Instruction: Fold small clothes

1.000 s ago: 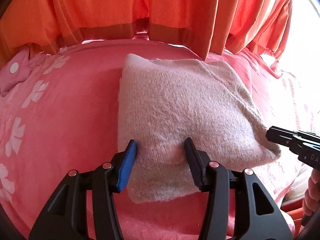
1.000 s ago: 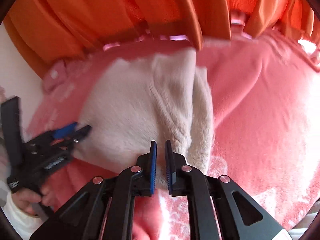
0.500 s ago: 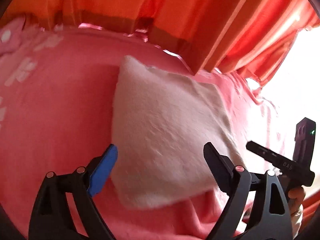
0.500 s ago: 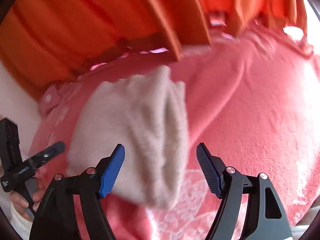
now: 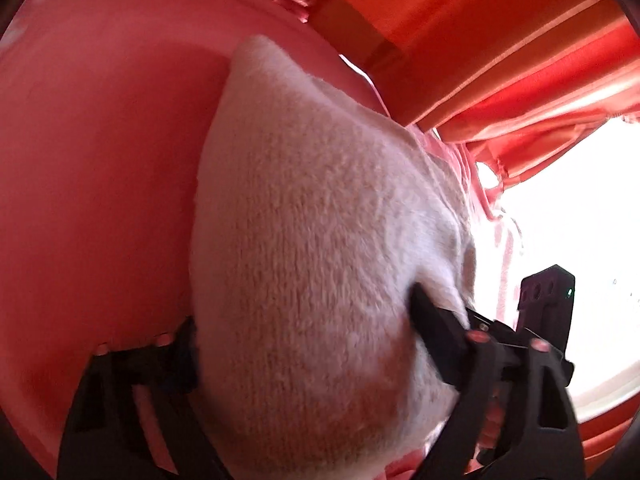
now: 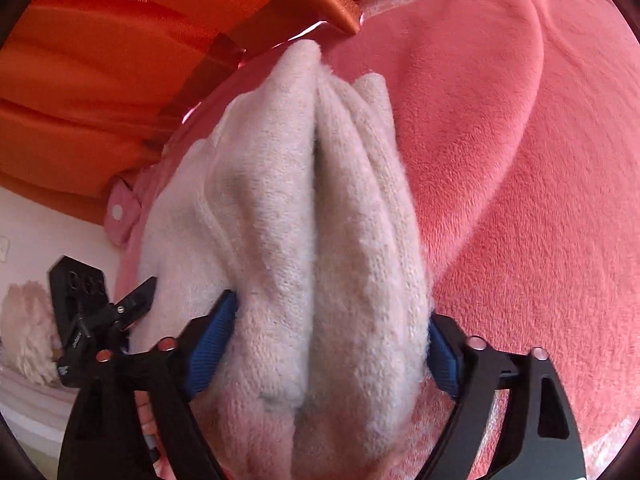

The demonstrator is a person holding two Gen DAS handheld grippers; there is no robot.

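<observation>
On the pink blanket (image 6: 520,184), both grippers, left (image 5: 304,320) and right (image 6: 332,332), straddle the folded cream garment (image 6: 312,216), fingers spread wide around its near corners.

Left hand-held gripper (image 5: 304,320): matte black plastic frame with triangular cutouts, silver-pink round screw heads at the finger pivots. Right hand-held gripper (image 6: 334,336): same black frame and screws, ribbed blue pads (image 6: 210,350) inside the fingers. Bare skin of fingers shows behind each handle.
</observation>
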